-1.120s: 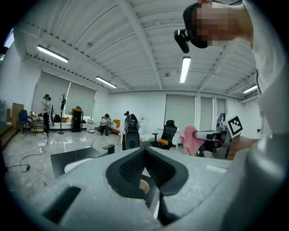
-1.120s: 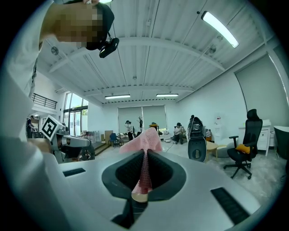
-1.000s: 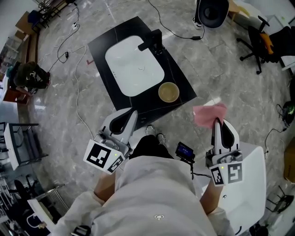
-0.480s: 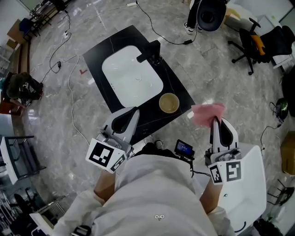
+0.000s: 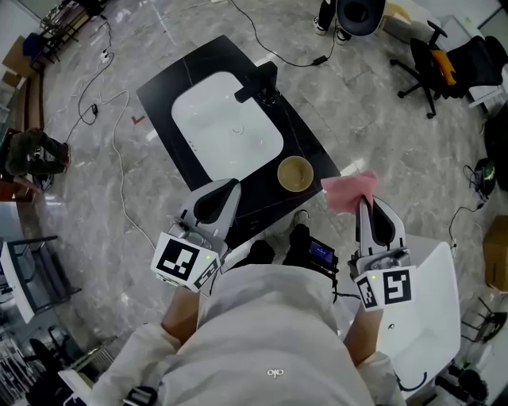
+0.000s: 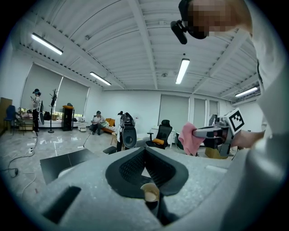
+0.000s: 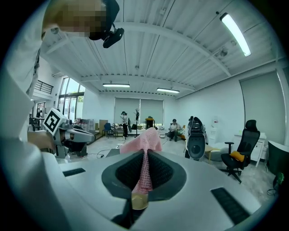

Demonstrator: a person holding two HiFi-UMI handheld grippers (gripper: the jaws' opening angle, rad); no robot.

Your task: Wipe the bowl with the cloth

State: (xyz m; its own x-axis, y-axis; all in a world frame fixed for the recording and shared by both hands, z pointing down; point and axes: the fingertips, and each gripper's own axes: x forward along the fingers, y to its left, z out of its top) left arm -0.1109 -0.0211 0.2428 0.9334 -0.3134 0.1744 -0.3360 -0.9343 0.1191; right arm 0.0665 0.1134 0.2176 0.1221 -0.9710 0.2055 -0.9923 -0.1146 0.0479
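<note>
A tan bowl [image 5: 294, 174] stands on the black countertop [image 5: 300, 136], right of the white sink basin [image 5: 226, 130]. My right gripper [image 5: 363, 200] is shut on a pink cloth [image 5: 347, 191], held in the air right of the bowl; the cloth [image 7: 143, 149] is pinched between the jaws and fans out above them. My left gripper [image 5: 228, 192] is shut with nothing in it, hovering over the counter's near edge, left of the bowl. From the left gripper view the cloth [image 6: 188, 137] hangs from the right gripper [image 6: 195, 132].
A black faucet [image 5: 258, 79] stands at the sink's far side. Cables [image 5: 119, 158] run over the grey marble floor. Black office chairs [image 5: 432, 59] stand at the back right, a speaker [image 5: 361, 14] at the top. People [image 7: 174, 128] stand and sit far across the room.
The head view has shifted slightly, so the counter and bowl sit a little lower and nearer. Both grippers have edged toward the counter, the right one with the cloth moving left toward the bowl.
</note>
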